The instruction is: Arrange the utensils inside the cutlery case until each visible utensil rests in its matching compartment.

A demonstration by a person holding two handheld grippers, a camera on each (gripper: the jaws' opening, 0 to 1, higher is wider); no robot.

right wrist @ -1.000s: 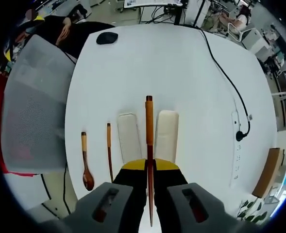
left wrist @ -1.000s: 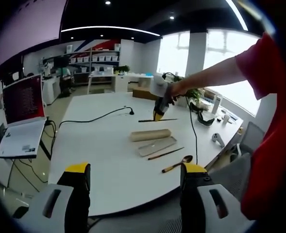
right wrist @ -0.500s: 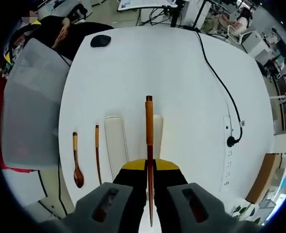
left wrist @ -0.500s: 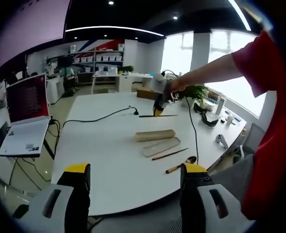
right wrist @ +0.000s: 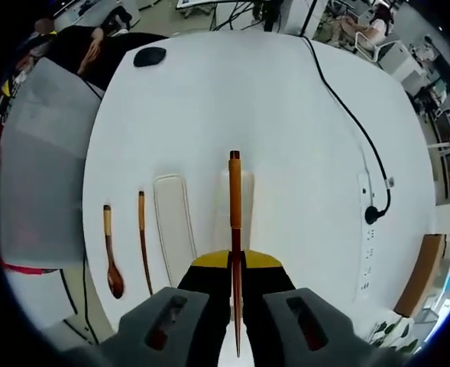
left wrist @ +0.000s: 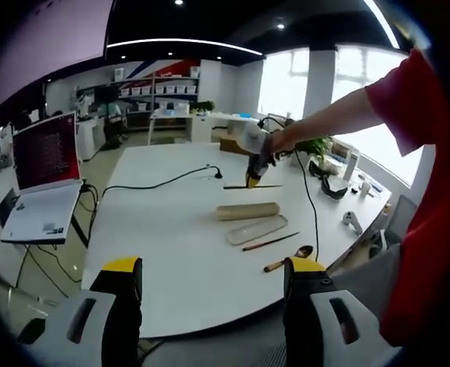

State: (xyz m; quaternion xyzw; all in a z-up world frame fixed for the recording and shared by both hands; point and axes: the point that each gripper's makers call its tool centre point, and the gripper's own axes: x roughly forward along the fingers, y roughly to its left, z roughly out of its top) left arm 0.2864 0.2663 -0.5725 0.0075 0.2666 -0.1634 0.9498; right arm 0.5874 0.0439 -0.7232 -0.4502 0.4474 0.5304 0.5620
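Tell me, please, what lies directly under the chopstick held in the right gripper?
Under the chopstick, which the right gripper holds above the table, lies the cream half of the case. The stick and the jaws cover its middle, so whether anything is inside it cannot be seen.

White table [right wrist: 232, 99], brown wooden spoon [right wrist: 111, 260], cream case [right wrist: 175, 237], black cable [right wrist: 347, 115]

In the right gripper view, we find the held chopstick [right wrist: 234, 229] covers the middle of the case half [right wrist: 238, 210] beneath it. In the left gripper view, we cannot read any compartments in the case tray [left wrist: 257, 229], and the spoon [left wrist: 288, 258] is too small to detail.
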